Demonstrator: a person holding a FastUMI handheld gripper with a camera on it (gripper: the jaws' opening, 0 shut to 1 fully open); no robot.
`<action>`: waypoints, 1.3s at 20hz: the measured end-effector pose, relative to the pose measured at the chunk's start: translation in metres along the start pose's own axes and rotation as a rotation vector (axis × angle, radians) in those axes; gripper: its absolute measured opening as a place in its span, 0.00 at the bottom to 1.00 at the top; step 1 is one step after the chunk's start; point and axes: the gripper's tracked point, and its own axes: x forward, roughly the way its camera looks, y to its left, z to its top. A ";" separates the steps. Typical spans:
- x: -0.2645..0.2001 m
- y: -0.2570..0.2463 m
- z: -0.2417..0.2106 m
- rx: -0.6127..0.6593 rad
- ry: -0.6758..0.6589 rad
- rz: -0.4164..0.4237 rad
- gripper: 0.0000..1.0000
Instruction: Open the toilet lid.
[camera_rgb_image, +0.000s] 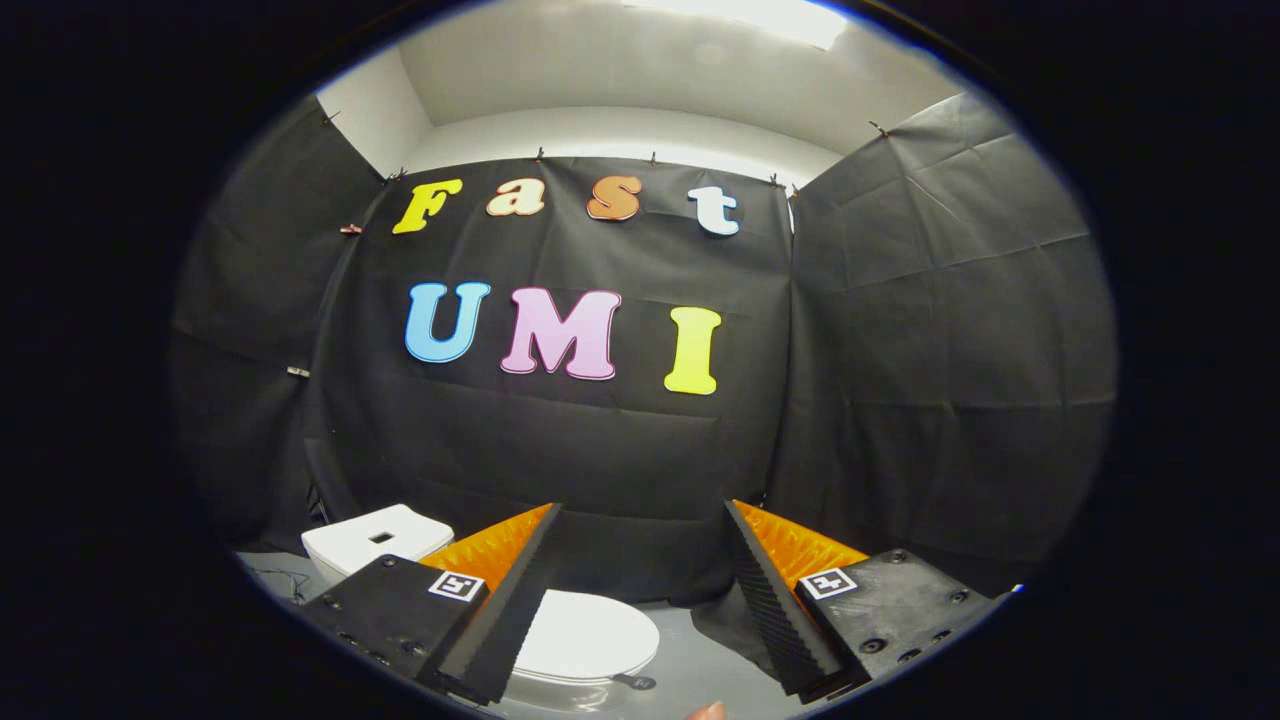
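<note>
Both tongs (640, 520) fingers wide apart above closed toilet lid (590, 635).

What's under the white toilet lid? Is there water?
Can't tell yet. The round white toilet lid lies shut, covering the bowl and anything inside. Behind it stands the white boxy tank. The open gripper hovers above, touching nothing.

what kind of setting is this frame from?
Looks like a mock bathroom in a recording booth: black cloth wall, a white toilet with its lid down and tank behind it, on a grey floor. The gripper hovers above, fingers open, holding nothing.
</note>
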 end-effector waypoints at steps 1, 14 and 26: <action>0.004 -0.003 -0.009 -0.008 -0.001 -0.008 0.98; 0.021 -0.010 -0.105 -0.082 0.023 0.029 0.99; 0.044 -0.017 -0.210 0.063 0.187 0.037 0.99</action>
